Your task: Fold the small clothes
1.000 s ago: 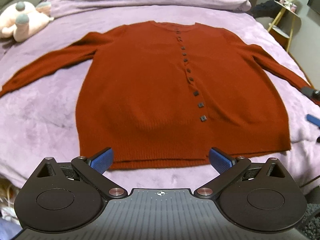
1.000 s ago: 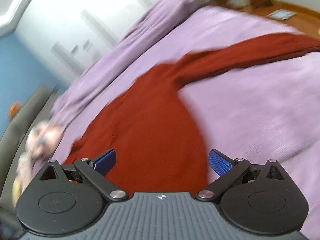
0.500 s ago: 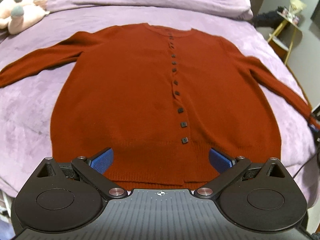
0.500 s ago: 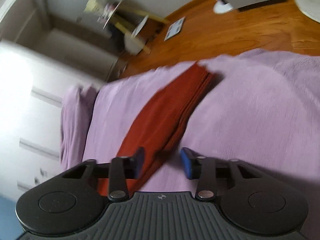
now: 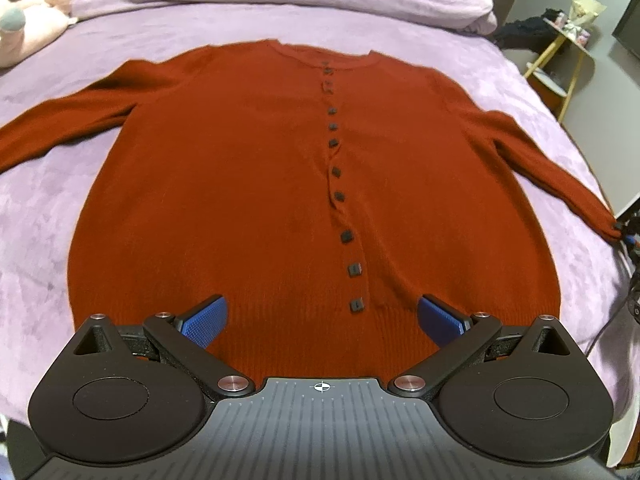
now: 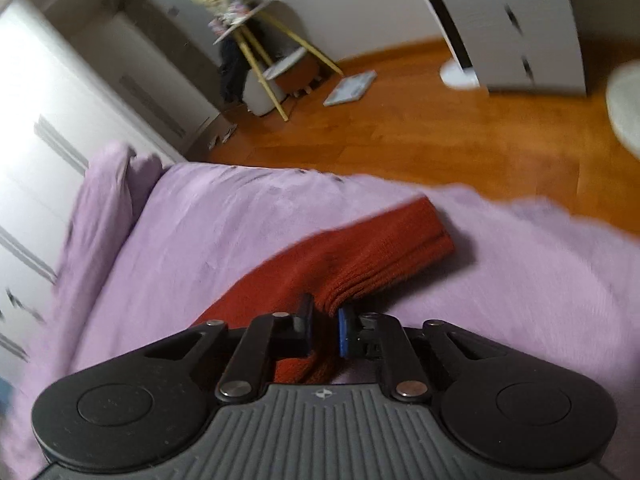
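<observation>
While your left gripper (image 5: 322, 318) hangs with its fingers spread wide and nothing between them, just above the bottom hem of the cardigan (image 5: 280, 184), your right gripper (image 6: 325, 330) has its fingers clenched on the cuff end of one sleeve (image 6: 384, 248), the ribbed knit bunched between the pads. Judged from this, folding has barely begun: the cardigan lies flat and buttoned, front up, on the purple bedspread (image 5: 48, 208), both sleeves spread outward, no fold yet made in the body. All folds remain to be done, likely starting with that held sleeve brought across the chest. Beyond the cuff the bed edge is near, with wooden floor (image 6: 460, 132) past it, so keep the pull inward. Bedspread shows bare on both sides of the garment and beyond the collar. Farther off, a plush toy (image 5: 24, 20) sits at the far left corner, well apart from the work.
</observation>
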The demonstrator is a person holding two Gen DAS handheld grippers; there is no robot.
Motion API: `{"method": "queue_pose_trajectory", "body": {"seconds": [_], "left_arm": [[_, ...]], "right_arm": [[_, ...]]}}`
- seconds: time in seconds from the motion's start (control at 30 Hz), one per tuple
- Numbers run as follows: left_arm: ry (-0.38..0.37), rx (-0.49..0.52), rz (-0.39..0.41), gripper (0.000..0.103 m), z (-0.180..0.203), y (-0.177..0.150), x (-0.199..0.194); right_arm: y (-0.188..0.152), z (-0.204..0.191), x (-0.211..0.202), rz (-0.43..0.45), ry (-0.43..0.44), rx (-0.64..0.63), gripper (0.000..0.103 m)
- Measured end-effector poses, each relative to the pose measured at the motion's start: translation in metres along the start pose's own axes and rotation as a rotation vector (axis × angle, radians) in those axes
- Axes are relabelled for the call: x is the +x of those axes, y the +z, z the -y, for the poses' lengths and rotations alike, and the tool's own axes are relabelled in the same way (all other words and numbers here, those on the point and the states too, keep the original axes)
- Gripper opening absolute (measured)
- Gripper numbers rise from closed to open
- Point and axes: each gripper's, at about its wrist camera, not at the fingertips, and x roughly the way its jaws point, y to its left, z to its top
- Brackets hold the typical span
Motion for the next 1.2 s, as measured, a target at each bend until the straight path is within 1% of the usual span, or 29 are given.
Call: {"method": "queue_pose_trajectory", "body": {"seconds": [0.03,0.1,0.17,0.23,0.3,0.33,0.37,0.4,0.43,0.5,0.53,0.6,0.7,0.73,0.77,0.8,0.83,0.87,0.93,1.03,1.07,1.13,1.2], "left_arm": [[-0.006,0.001,0.009,0.103,-0.001,0.003,0.000],[-0.021,0.004,0.036,0.103,-0.003,0.011,0.000],[-0.036,0.007,0.064,0.103,-0.004,0.021,0.001],[-0.062,0.005,0.098,0.103,-0.005,0.032,0.002],[-0.106,0.002,0.131,0.103,-0.004,0.047,0.007],[-0.127,0.003,0.143,0.103,-0.004,0.053,0.009],[-0.159,0.006,0.152,0.103,-0.003,0.061,0.014],[-0.189,0.007,0.147,0.103,-0.002,0.069,0.020],[-0.210,0.004,0.140,0.103,-0.001,0.075,0.027],[-0.246,-0.019,0.126,0.103,-0.001,0.087,0.043],[-0.263,-0.035,0.107,0.103,-0.001,0.093,0.054],[-0.295,-0.058,0.072,0.103,-0.001,0.102,0.073],[-0.347,-0.109,0.003,0.103,0.000,0.114,0.107],[-0.366,-0.133,-0.021,0.100,0.000,0.115,0.117],[-0.381,-0.169,-0.051,0.094,0.001,0.118,0.128],[-0.399,-0.189,-0.078,0.090,0.002,0.120,0.137],[-0.411,-0.201,-0.098,0.088,0.002,0.120,0.144],[-0.411,-0.211,-0.114,0.088,0.004,0.121,0.152],[-0.402,-0.227,-0.132,0.085,0.005,0.121,0.162],[-0.430,-0.271,-0.137,0.079,0.001,0.124,0.170],[-0.450,-0.297,-0.143,0.076,-0.001,0.125,0.174],[-0.465,-0.344,-0.159,0.072,-0.006,0.128,0.179],[-0.494,-0.368,-0.170,0.059,-0.008,0.131,0.185]], "right_arm": [[-0.001,-0.017,-0.007,0.029,0.021,-0.064,0.009],[-0.007,-0.058,-0.023,0.066,0.106,-0.202,0.008],[-0.024,-0.105,-0.041,0.064,0.238,-0.343,0.007],[-0.052,-0.150,-0.058,0.040,0.380,-0.487,0.007],[-0.090,-0.189,-0.071,-0.003,0.509,-0.618,0.008],[-0.109,-0.204,-0.073,-0.048,0.562,-0.667,0.008],[-0.130,-0.216,-0.071,-0.119,0.605,-0.712,0.012],[-0.147,-0.224,-0.067,-0.190,0.625,-0.747,0.021],[-0.161,-0.227,-0.062,-0.245,0.617,-0.762,0.025],[-0.178,-0.222,-0.057,-0.313,0.601,-0.740,0.026],[-0.182,-0.216,-0.055,-0.338,0.588,-0.708,0.026],[-0.188,-0.201,-0.057,-0.369,0.564,-0.641,0.026],[-0.183,-0.169,-0.059,-0.386,0.537,-0.561,0.026],[-0.183,-0.161,-0.057,-0.392,0.533,-0.540,0.026],[-0.180,-0.154,-0.053,-0.406,0.525,-0.521,0.026],[-0.178,-0.148,-0.052,-0.418,0.519,-0.504,0.026],[-0.177,-0.139,-0.050,-0.424,0.515,-0.487,0.026],[-0.178,-0.134,-0.049,-0.431,0.515,-0.470,0.026],[-0.181,-0.128,-0.046,-0.445,0.513,-0.442,0.026],[-0.185,-0.126,-0.041,-0.461,0.508,-0.421,0.026],[-0.187,-0.127,-0.040,-0.469,0.509,-0.413,0.026],[-0.189,-0.127,-0.039,-0.474,0.513,-0.408,0.026],[-0.190,-0.129,-0.038,-0.477,0.515,-0.407,0.026]]}}
